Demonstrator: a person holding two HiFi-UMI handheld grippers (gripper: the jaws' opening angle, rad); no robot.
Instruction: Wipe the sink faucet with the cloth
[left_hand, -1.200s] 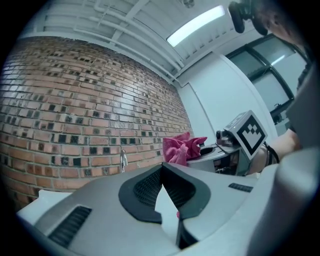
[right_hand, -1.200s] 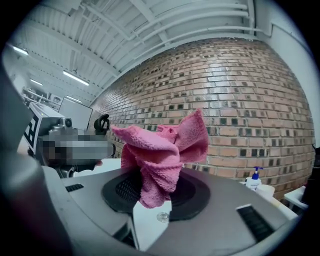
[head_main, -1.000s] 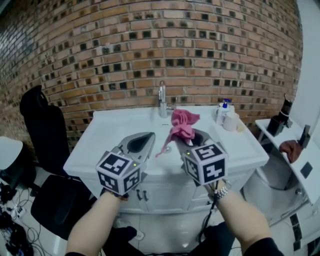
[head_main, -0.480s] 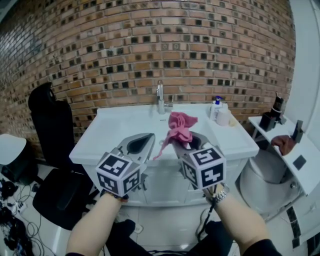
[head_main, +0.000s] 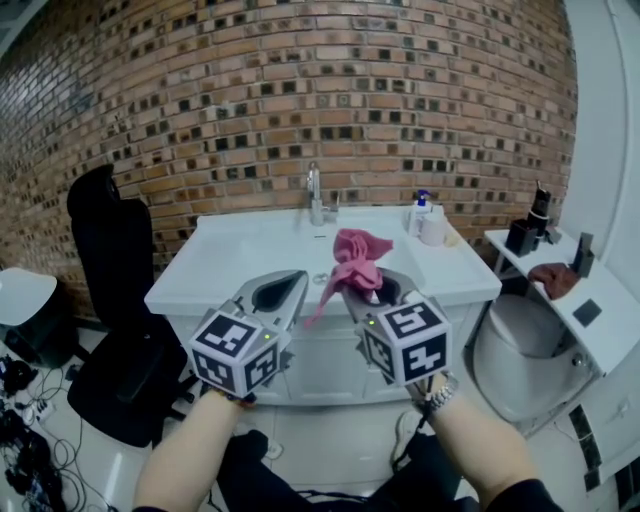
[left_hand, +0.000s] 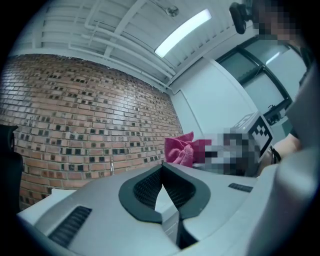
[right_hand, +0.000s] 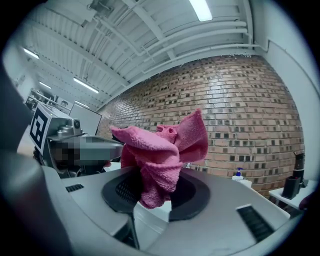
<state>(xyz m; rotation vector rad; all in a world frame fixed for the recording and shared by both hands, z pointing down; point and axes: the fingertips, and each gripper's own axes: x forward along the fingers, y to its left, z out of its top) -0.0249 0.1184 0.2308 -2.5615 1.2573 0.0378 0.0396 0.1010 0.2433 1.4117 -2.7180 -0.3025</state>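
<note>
In the head view, I had both grippers held out level in front of the white sink counter (head_main: 240, 262), well short of it. The left gripper (head_main: 302, 274) showed its jaws together with nothing between them. The right gripper (head_main: 368, 287) was clamped on the pink cloth (head_main: 355, 256), which stood bunched above its jaws with one tail hanging to the left. The faucet (head_main: 316, 197) stood upright at the back of the counter against the brick wall (head_main: 330, 90), well apart from the cloth. A soap bottle (head_main: 421, 207) sat at the back right, and a black chair (head_main: 112, 262) stood left of the counter.

In the left gripper view, the pads met at their tips and held nothing. The cloth (left_hand: 180, 150) showed beyond them to the right, and the faucet (left_hand: 112, 166) was small against the brick.

In the right gripper view, the jaws pinched the lower fold of the cloth (right_hand: 161, 150), and the rest bloomed upward over them.
</note>
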